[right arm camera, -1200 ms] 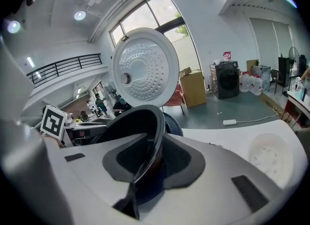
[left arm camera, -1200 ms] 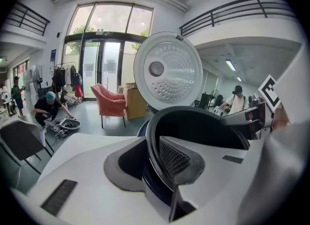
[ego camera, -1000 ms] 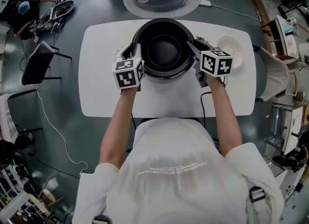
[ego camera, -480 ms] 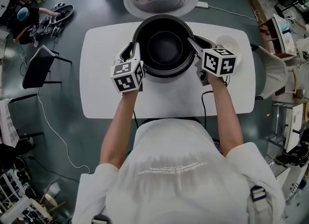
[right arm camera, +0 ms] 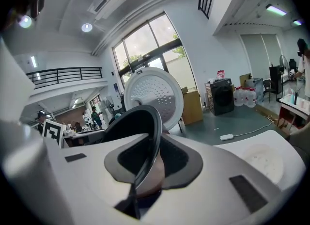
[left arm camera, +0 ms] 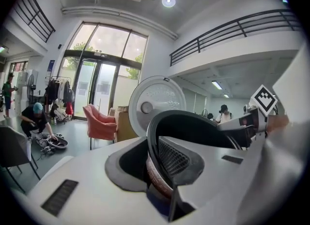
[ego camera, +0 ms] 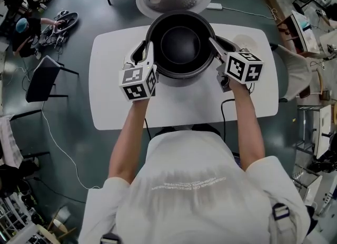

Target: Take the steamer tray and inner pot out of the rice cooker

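Both left gripper (ego camera: 147, 53) and right gripper (ego camera: 215, 46) close on seemingly raised pot (ego camera: 180, 43).

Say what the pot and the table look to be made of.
Pot: likely metal with a dark matte non-stick lining; its outer wall shows a coppery sheen. Table: smooth white top, matte, perhaps laminate or painted board; unclear which.

Head view overhead; gripper views share inner pot (ego camera: 180, 43).

- left gripper (ego camera: 149, 54): jaws closing, pinching the pot (ego camera: 180, 48) by its rim;
- right gripper (ego camera: 215, 46): jaws closing, pinching the opposite rim;
- left arm (ego camera: 129, 132) and right arm (ego camera: 247, 127) stretched forward, side by side
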Demonstrator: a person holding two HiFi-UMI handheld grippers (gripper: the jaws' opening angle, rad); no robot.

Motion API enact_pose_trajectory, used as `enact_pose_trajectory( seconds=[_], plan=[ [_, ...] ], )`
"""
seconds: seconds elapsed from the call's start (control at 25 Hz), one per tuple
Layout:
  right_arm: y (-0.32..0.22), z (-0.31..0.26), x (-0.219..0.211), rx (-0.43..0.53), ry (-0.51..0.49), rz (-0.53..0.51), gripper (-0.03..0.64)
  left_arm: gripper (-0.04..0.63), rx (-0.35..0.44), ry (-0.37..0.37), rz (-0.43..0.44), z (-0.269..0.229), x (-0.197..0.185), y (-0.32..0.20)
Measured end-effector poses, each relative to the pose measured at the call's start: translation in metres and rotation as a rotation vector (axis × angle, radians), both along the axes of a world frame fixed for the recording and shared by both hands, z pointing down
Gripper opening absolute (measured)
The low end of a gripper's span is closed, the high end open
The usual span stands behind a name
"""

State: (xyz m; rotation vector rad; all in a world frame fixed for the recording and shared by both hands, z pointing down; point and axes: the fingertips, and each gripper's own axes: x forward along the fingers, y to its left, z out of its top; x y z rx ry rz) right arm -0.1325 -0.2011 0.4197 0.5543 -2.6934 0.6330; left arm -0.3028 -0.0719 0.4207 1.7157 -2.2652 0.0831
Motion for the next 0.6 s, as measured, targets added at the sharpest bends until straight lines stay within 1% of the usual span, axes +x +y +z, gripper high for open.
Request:
enact_pose_trajectory(
  seconds=[0.12,0.2,0.36,0.48,0.6],
  plan=[
    [-0.002,-0.008,0.026,0.014,-0.022,0.037,0.086,0.078,0.05,-0.039,0.059,-0.015,0.021,-0.008],
    [-0.001,-0.017,0.039,0.023,-0.041,0.059,0.084,0.075,0.097,-0.05,0.092,-0.029,0.03,-0.012],
    [0.006,-0.037,0.043,0.036,-0.091,0.097,0.087,0.072,0.177,-0.056,0.153,-0.057,0.026,-0.016],
    [0.009,-0.049,0.047,0.058,-0.111,0.117,0.089,0.072,0.206,-0.061,0.196,-0.07,0.026,-0.02],
    [0.007,-0.056,0.068,0.08,-0.121,0.146,0.091,0.072,0.227,-0.069,0.236,-0.08,0.045,-0.028]
  ],
)
